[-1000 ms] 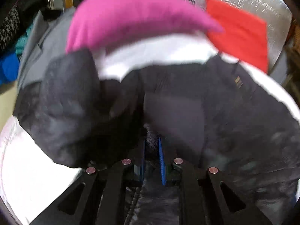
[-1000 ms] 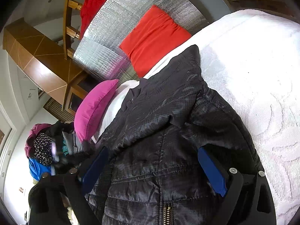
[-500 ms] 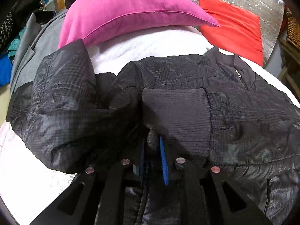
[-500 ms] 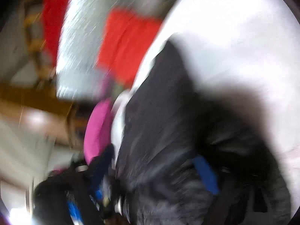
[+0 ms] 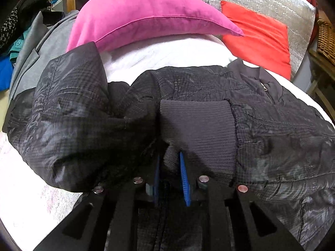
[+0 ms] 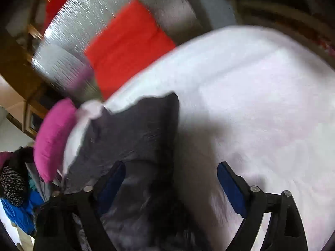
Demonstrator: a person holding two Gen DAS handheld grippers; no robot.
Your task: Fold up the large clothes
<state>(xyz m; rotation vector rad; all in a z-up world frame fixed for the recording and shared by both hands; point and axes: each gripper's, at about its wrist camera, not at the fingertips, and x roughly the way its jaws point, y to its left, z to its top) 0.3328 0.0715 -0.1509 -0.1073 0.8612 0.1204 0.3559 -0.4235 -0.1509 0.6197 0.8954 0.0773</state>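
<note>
Left gripper (image 5: 169,165), easing open, still pinches the cuff (image 5: 196,129) laid across the black jacket (image 6: 134,138) on the bed (image 6: 251,96), while the half-open, closing, empty right gripper (image 6: 171,179) has swung toward 3 o'clock: sleeve fold nearly placed.

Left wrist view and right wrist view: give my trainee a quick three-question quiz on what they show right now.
1. True or false: the left gripper is shut on the ribbed knit cuff of the black quilted jacket.
2. Which pillow lies nearer the jacket's folded sleeve: A) the magenta pillow, B) the red pillow?
3. Fill in: the right gripper is ____, with nothing pinched between its blue pads.

Key: 1 true; 2 A; 3 open. Its jaws have just been closing, over the jacket's edge and the white bedspread.
</note>
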